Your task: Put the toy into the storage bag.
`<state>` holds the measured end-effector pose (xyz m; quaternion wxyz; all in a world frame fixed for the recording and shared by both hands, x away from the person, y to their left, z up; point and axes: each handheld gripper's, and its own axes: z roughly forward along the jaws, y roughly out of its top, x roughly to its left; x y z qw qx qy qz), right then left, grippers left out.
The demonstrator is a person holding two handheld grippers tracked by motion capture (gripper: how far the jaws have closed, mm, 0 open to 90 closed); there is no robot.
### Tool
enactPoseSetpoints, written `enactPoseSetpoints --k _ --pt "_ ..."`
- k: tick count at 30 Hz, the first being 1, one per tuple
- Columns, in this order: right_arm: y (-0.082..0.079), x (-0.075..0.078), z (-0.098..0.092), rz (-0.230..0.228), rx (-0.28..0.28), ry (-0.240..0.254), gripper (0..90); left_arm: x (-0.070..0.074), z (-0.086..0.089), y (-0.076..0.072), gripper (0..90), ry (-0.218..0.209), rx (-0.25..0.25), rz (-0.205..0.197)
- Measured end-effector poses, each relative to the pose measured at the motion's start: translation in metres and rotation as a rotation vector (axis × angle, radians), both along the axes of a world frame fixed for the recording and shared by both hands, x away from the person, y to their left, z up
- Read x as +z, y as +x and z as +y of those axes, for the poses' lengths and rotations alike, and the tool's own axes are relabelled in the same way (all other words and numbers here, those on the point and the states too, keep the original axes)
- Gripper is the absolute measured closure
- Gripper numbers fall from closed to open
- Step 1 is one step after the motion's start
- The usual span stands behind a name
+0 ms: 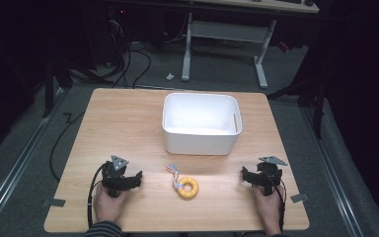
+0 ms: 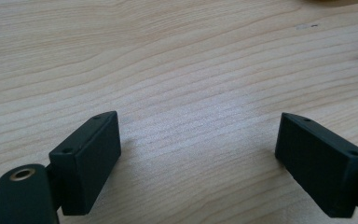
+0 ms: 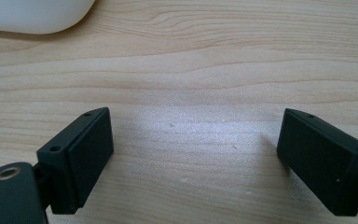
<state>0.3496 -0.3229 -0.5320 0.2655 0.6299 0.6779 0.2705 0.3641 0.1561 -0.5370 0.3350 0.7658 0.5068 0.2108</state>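
A yellow ring toy (image 1: 188,187) with a striped rope tail (image 1: 173,172) lies on the wooden table (image 1: 128,128), near the front edge. Behind it stands a white bin (image 1: 201,123). My left gripper (image 1: 128,178) rests on the table left of the toy, held by a hand. In the left gripper view its jaws (image 2: 198,154) stand wide apart over bare wood. My right gripper (image 1: 249,177) rests to the right of the toy. In the right gripper view its jaws (image 3: 193,158) are wide apart with nothing between them, and a corner of the bin (image 3: 32,14) shows at top left.
Beyond the table's far edge is a grey floor with cables (image 1: 128,64) and the white legs of another desk (image 1: 261,64). Bare tabletop lies left and right of the bin.
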Motion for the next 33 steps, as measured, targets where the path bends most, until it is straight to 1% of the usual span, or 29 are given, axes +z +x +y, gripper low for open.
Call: enactPoseSetpoints --k 13,17,18,19,20,21,22,23,24,25,26,27,29,30,33 --pt "0.000 0.000 0.000 0.004 0.003 0.000 10.2 0.000 0.000 0.001 14.3 0.000 -0.001 -0.001" --pt "0.001 0.000 0.000 0.002 0.022 -0.002 10.2 0.000 0.000 0.001 14.4 -0.001 0.000 -0.001" --pt "0.001 0.001 -0.001 0.015 0.030 -0.003 10.3 0.000 0.000 0.001 14.4 0.000 0.000 -0.001" --pt "0.001 0.001 -0.001 0.015 0.030 -0.003 10.3 0.000 0.000 0.001 14.4 0.000 0.000 -0.001" --pt "0.001 0.003 0.000 0.030 0.034 -0.002 10.6 0.000 0.000 0.001 14.4 -0.001 0.000 -0.001" --pt "0.001 0.003 0.000 0.030 0.034 -0.002 10.6 0.000 0.000 0.001 14.4 -0.001 0.000 -0.001" --pt "0.000 0.004 0.000 0.041 0.048 0.001 13.5 0.000 0.000 0.001 14.4 -0.001 0.000 -0.001" --pt "0.000 0.004 0.000 0.041 0.048 0.001 13.5 0.000 0.000 0.001 14.4 -0.001 0.000 -0.001" --pt "-0.001 0.006 0.002 0.052 0.068 -0.002 14.0 0.000 0.000 0.001 14.4 -0.001 0.000 -0.001" --pt "-0.001 0.006 0.002 0.052 0.068 -0.002 14.0 0.000 0.000 0.001 14.4 -0.001 0.000 -0.001" --pt "-0.003 0.008 0.004 0.054 0.087 0.008 14.1 0.000 0.000 0.001 14.4 -0.002 0.000 -0.001" --pt "-0.003 0.008 0.004 0.054 0.087 0.008 14.1 0.000 0.000 0.001 14.4 -0.001 0.000 -0.002" --pt "-0.005 0.010 0.006 0.059 0.113 0.007 14.0 0.000 0.000 0.001 14.4 -0.001 0.000 -0.002" --pt "-0.007 0.012 0.008 0.053 0.133 0.000 14.0 0.000 0.000 0.001 14.4 -0.001 0.000 -0.001" --pt "-0.009 0.014 0.010 0.047 0.148 0.005 14.0 0.000 0.000 0.001 14.4 -0.001 0.000 -0.001"
